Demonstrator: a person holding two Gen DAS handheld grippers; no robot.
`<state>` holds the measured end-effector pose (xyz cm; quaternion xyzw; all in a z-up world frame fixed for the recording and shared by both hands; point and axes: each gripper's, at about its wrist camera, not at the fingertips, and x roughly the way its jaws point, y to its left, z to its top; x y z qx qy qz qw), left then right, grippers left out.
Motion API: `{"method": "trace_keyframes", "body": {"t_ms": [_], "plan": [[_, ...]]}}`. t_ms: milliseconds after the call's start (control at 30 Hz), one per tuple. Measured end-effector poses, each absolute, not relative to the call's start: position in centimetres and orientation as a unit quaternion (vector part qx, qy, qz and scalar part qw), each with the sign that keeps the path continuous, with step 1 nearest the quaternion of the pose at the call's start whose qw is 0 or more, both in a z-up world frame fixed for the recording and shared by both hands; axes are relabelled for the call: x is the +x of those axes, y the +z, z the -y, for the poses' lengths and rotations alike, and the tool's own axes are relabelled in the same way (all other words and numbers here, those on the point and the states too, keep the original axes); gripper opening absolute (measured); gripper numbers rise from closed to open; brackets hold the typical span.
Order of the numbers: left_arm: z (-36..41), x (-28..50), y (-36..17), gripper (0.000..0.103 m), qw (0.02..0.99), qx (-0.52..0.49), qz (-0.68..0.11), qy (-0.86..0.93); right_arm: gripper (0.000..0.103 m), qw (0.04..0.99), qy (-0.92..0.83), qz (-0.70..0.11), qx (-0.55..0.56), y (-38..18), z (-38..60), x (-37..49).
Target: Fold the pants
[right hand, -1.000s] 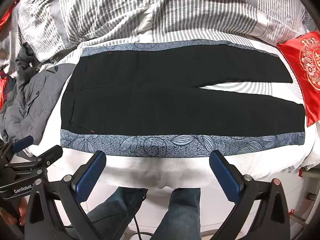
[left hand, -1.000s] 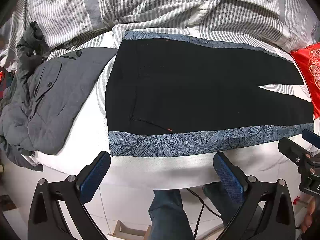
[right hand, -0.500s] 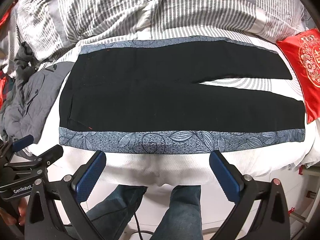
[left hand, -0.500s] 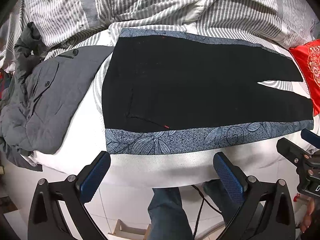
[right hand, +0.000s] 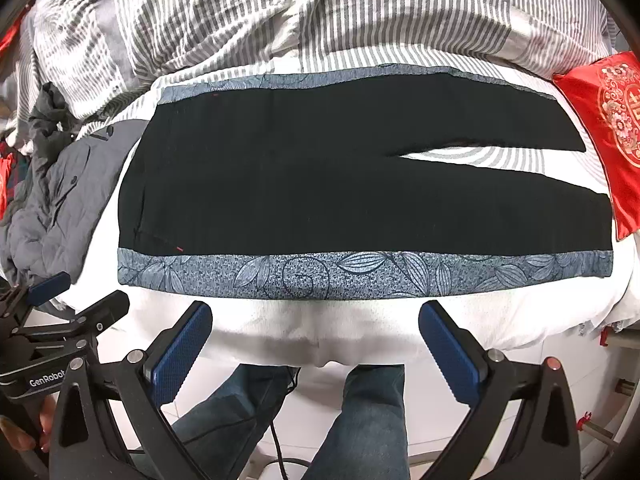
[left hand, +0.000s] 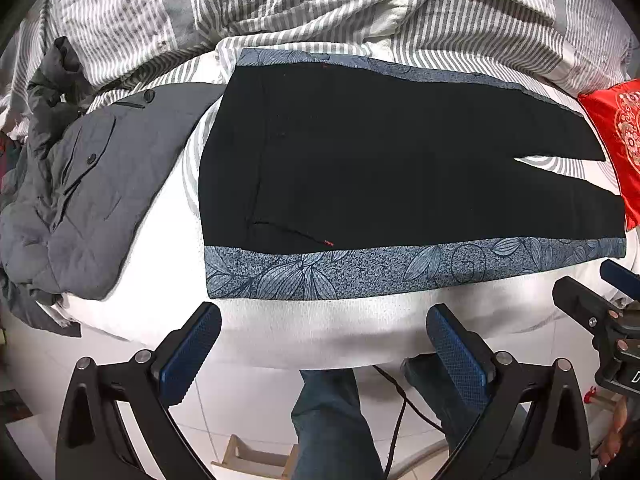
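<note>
Black pants [left hand: 380, 168] with blue-grey leaf-print side stripes lie flat across the white bed, waistband to the left, legs to the right with a narrow gap between them; they also show in the right wrist view [right hand: 340, 176]. My left gripper [left hand: 324, 354] is open and empty, held above the bed's near edge below the waist end. My right gripper [right hand: 316, 350] is open and empty, held above the near edge below the middle of the pants. Neither touches the pants.
A grey quilted jacket [left hand: 68, 188] lies left of the pants. A red embroidered cushion [right hand: 608, 128] sits at the right. A striped grey-white duvet [right hand: 304, 12] is bunched behind. The person's jeans-clad legs [right hand: 368, 420] and a tiled floor show below the bed edge.
Both grippers have moved slightly forward towards the bed, so the pants sit a little lower and larger in view. The pants have not moved.
</note>
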<state>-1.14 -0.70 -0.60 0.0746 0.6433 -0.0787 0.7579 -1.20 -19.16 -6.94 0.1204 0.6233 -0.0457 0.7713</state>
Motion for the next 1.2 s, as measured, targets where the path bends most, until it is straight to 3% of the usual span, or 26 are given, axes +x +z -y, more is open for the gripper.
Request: {"method": "trace_keyframes", "body": {"t_ms": [500,800,1100,1200], "plan": [[-0.4,-1.2,-0.8,0.103,0.761,0.035,-0.644,-0.07,0.103,0.774,-0.045,-0.623,0.104,-7.0,18.8,-1.2],[-3.2,-0.8,-4.6,0.103,0.733,-0.033,-0.679,-0.028,0.103,0.732,-0.015,-0.641,0.23,-10.1,21.1,-1.6],[-5.3,-1.2,-9.9,0.103,0.701,-0.154,-0.696,-0.015,0.103,0.677,0.024,-0.638,0.366,-17.0,23.1,-2.0],[-5.5,-1.2,-11.2,0.103,0.698,-0.184,-0.692,-0.019,0.098,0.656,0.033,-0.632,0.411,-19.1,23.8,-2.2]]}}
